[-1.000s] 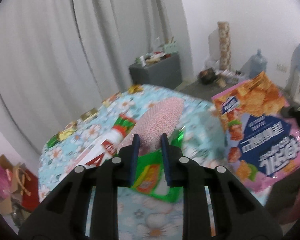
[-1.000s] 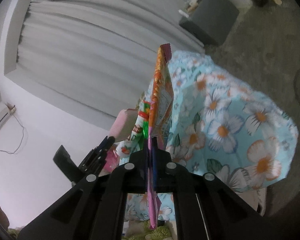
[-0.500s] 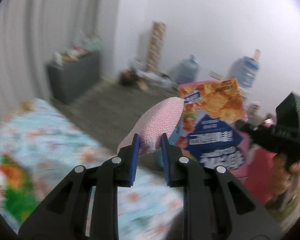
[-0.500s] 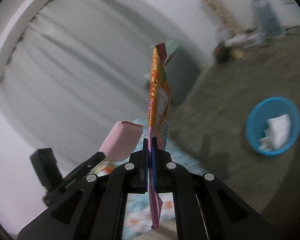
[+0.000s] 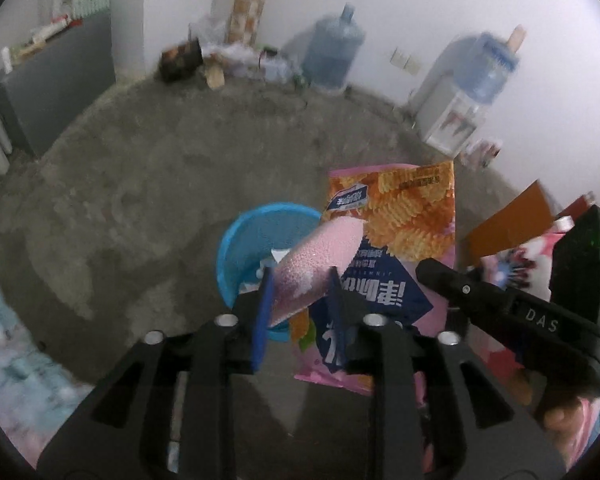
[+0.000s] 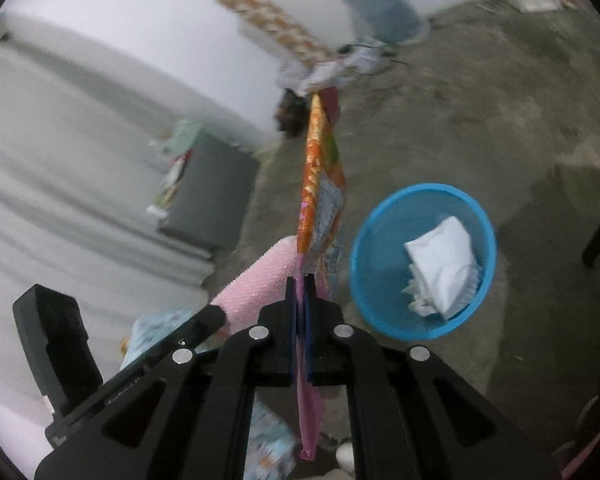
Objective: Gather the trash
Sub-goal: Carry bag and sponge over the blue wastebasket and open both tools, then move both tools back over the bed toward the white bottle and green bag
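My left gripper (image 5: pixel 300 280) was pinched narrowly on the pink foam roll (image 5: pixel 320 256), at frame centre over the blue basket (image 5: pixel 236 240). My right gripper (image 6: pixel 300 284) clamped the chip bag (image 6: pixel 318 184) edge-on, left of the basket (image 6: pixel 380 320). A second earlier both faced the floral table.

left tongs (image 5: pixel 300 294): I'm pinching my pink textured foam wrapper (image 5: pixel 318 262)
below: round blue plastic basket (image 5: pixel 236 246) on the floor

Bare grey concrete floor (image 5: pixel 172 168) meets white walls (image 5: pixel 400 8). A grey cabinet (image 5: pixel 56 80) stands beside pale curtains (image 6: pixel 60 168); water jugs (image 5: pixel 334 54) line the wall.
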### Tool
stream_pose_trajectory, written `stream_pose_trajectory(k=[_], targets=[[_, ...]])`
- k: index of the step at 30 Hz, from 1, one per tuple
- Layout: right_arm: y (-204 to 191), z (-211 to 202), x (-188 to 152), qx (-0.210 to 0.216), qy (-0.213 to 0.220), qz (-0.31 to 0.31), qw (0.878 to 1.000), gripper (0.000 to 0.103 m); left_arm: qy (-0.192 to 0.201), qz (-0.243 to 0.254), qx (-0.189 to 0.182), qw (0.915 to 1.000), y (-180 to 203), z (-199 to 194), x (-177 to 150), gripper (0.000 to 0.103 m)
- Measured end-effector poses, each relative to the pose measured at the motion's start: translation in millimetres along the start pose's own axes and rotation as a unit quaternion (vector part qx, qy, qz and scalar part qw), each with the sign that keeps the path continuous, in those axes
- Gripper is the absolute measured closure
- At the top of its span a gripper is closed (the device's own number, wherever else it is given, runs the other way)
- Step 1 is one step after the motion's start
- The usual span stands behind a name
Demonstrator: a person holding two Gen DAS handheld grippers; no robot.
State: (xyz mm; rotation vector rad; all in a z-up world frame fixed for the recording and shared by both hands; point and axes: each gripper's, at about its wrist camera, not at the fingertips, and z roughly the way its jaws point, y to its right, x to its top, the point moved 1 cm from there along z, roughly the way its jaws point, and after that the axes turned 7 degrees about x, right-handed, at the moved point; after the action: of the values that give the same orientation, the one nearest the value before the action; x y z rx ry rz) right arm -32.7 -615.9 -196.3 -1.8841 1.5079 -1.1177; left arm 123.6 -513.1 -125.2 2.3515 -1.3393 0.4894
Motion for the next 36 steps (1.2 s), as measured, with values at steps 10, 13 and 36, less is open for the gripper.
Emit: stream_pose_trajectory(k=[10,13,36], targets=[[93,41,-18,-0.106,-0.041,0.08,0.99,0.058,-0.051,-0.006,0.089,0.9947,-29,39,-7,0.025],[90,32,-24,-0.112,-0.039,0.053,0.991,0.057,-0.041,-0.027,0.088,0.9949,-44,13,-7,0.025],[-211,-11,-122,0.153,-0.161,-0.206,0.953,0.041,0.202,-0.241,0.183,0.9315,-226,-333,-271,0.017]])
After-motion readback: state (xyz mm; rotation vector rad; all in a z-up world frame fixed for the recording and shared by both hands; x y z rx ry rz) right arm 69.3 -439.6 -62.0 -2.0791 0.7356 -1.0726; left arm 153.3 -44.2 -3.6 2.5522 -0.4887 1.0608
